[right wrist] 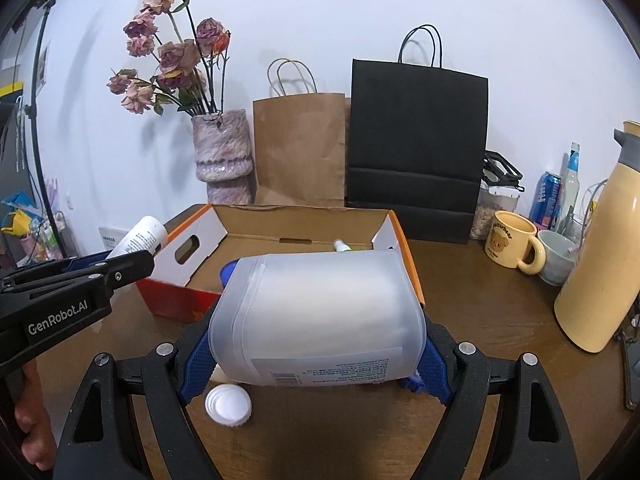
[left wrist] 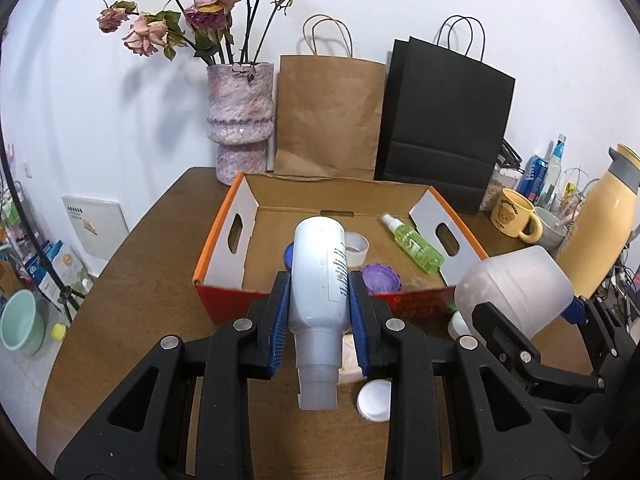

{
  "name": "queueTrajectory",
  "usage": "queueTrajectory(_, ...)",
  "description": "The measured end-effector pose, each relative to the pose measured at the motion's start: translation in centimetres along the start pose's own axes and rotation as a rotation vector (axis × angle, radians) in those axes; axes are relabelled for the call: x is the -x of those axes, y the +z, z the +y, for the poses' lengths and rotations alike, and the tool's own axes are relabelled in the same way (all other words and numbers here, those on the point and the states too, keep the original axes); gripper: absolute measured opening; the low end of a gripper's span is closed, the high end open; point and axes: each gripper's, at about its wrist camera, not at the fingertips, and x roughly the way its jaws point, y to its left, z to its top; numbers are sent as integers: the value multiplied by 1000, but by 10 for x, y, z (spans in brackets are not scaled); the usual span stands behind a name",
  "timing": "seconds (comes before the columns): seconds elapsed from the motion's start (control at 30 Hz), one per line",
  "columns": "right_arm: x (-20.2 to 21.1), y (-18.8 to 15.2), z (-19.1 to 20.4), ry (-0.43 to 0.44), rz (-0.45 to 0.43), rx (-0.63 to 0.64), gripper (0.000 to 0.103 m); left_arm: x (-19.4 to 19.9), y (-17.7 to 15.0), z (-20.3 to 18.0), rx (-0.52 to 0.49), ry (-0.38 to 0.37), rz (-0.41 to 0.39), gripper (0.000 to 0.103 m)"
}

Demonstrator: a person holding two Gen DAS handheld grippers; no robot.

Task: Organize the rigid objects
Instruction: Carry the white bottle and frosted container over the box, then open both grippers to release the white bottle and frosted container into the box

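Your left gripper (left wrist: 320,308) is clamped on a white bottle (left wrist: 318,276), its blue pads pressed to both sides of the body. The bottle points base-forward, its cap end toward the camera, and it hangs in the air just short of the near wall of the box (left wrist: 224,304).

Your right gripper (right wrist: 316,344) holds a frosted jug (right wrist: 320,312) lying on its side, jaws spread wide around it, pads against its two ends. The jug's printed label faces down toward the table (right wrist: 480,320). It too sits in front of the box's near wall, raised off the tabletop. In the left view the jug shows to the right of the bottle, apart from it.

Inside the box lie a green spray bottle (left wrist: 414,248) near the right wall, a roll of tape (left wrist: 356,248) toward the middle, and a purple flower-shaped piece (left wrist: 382,278) near the front. A blue object peeks out behind the white bottle; you cannot tell what it is.

On the table below the grippers lies a white lid (right wrist: 228,404), and beside it a pale block that is mostly hidden.

Behind the box stand a vase (left wrist: 240,120) of dried roses, a brown bag (left wrist: 328,116) and a black bag (left wrist: 444,120). To the right are a yellow mug (right wrist: 512,244), a grey cup (right wrist: 558,256) and a cream flask (right wrist: 600,264).
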Motion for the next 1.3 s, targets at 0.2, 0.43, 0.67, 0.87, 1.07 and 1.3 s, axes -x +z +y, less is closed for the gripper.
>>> queueTrajectory(0.2, -14, 10, 0, 3, -9, -5, 87, -11, 11, 2, 18, 10, -14, 24)
queueTrajectory(0.43, -33, 21, -4, 4, -11, -21, 87, -26, 23, 3, 39, 18, -25, 24)
queueTrajectory(0.67, -54, 26, -9, 9, 4, -27, 87, -48, 32, 3, 51, 38, -7, 24)
queueTrajectory(0.87, -72, 32, -13, 8, 14, -22, 87, -68, 40, -1, 44, 47, 2, 24)
queueTrajectory(1.07, -90, 38, -19, 8, 29, -18, 87, -86, 45, -2, 27, 63, 10, 24)
queueTrajectory(1.3, -114, 44, -22, 14, 52, -4, 87, -109, 50, 0, 13, 88, 30, 24)
